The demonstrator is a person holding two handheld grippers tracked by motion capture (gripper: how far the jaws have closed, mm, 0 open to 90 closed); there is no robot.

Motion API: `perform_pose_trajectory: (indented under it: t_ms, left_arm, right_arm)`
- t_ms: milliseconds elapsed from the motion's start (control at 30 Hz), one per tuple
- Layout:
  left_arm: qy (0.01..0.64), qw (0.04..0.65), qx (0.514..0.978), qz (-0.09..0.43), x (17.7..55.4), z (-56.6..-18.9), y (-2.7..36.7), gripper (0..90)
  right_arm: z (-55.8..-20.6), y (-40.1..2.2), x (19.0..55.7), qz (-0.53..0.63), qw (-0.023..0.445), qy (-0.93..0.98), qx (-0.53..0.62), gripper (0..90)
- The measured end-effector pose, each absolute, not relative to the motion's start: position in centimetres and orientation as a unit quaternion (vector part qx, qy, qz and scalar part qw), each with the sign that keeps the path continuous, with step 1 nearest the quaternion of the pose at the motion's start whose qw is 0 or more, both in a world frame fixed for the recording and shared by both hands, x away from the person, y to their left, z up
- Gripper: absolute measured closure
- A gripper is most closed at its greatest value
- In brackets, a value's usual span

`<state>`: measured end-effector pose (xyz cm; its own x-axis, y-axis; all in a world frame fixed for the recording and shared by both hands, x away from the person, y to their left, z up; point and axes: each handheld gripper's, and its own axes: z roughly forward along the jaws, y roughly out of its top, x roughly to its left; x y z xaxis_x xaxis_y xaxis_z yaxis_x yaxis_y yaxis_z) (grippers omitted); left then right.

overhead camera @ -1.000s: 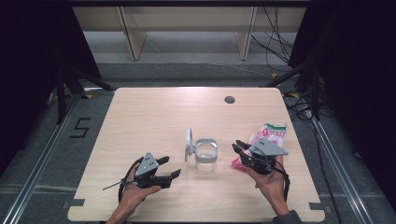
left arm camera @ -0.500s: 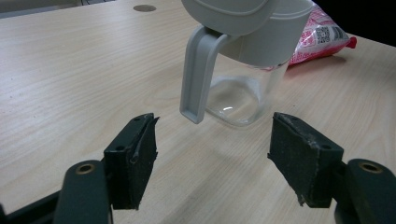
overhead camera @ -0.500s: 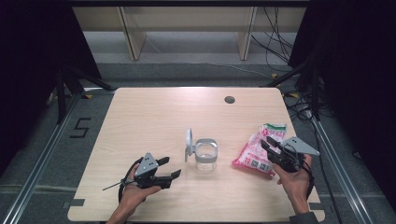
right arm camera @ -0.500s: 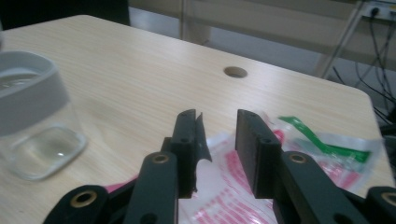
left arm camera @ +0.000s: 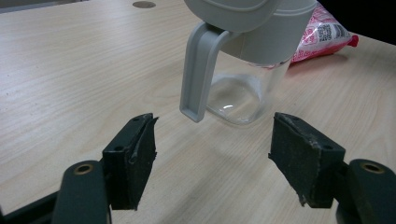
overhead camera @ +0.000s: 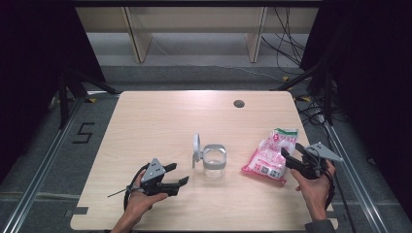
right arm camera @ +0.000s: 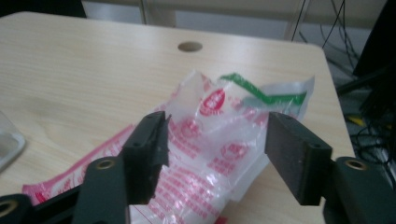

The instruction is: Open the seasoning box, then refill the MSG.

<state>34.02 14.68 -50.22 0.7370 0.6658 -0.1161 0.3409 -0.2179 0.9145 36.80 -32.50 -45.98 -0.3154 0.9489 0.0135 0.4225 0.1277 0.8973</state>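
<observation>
Two grippers hover low over the worktop [overhead camera: 160, 121]. The right gripper [overhead camera: 286, 158], its jaws just opened and released, sits at the near right end of the pink snack bag [overhead camera: 269, 158], which lies flat at the right, its long axis running from near left to far right. The left gripper [overhead camera: 180, 175], jaws spread and empty, faces the clear jar [overhead camera: 214, 160] with its raised grey lid [overhead camera: 196, 148] at centre.

You have a light wooden table [overhead camera: 160, 121] with a round hole [overhead camera: 238, 103] near its far edge. On it stand a clear jar [overhead camera: 214, 162] (grey lid apparently hinged open) and, well apart, a pink-printed bag [overhead camera: 270, 156].
</observation>
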Motion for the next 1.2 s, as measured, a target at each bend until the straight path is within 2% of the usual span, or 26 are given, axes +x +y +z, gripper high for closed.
perform_pose_trajectory:
  t_ms: [167,300,333,467,567,633,867,1200]
  left_arm:
    - [0.327,0.530,0.767,0.152,34.0,-50.2,14.7,30.5]
    - [0.331,0.532,0.765,0.150,34.0,-50.2,14.6,30.5]
    - [0.331,0.530,0.766,0.151,34.0,-50.2,14.6,30.5]
    - [0.331,0.530,0.766,0.153,34.0,-50.2,14.6,30.6]
    - [0.333,0.527,0.767,0.155,33.9,-50.2,14.6,30.5]
    - [0.334,0.527,0.767,0.151,33.9,-50.3,14.5,30.5]
    - [0.318,0.524,0.774,0.160,34.1,-50.3,14.6,30.5]
    - [0.334,0.523,0.769,0.154,33.7,-50.4,14.2,30.6]
  right_arm:
    - [-46.9,-33.0,37.2,0.423,0.273,0.686,0.526,28.8]
    - [-47.4,-33.5,37.5,0.417,0.271,0.690,0.525,25.7]
    - [-47.3,-33.4,37.4,0.418,0.255,0.685,0.539,24.8]
    - [-47.6,-34.0,37.9,0.405,0.267,0.695,0.530,21.9]
    - [-47.6,-34.0,37.8,0.409,0.258,0.682,0.549,21.2]
    - [-47.8,-34.3,38.3,0.411,0.261,0.689,0.537,16.1]
    - [-48.1,-34.0,38.7,0.415,0.252,0.680,0.549,16.1]
    - [-48.4,-34.3,39.3,0.410,0.254,0.683,0.549,17.4]
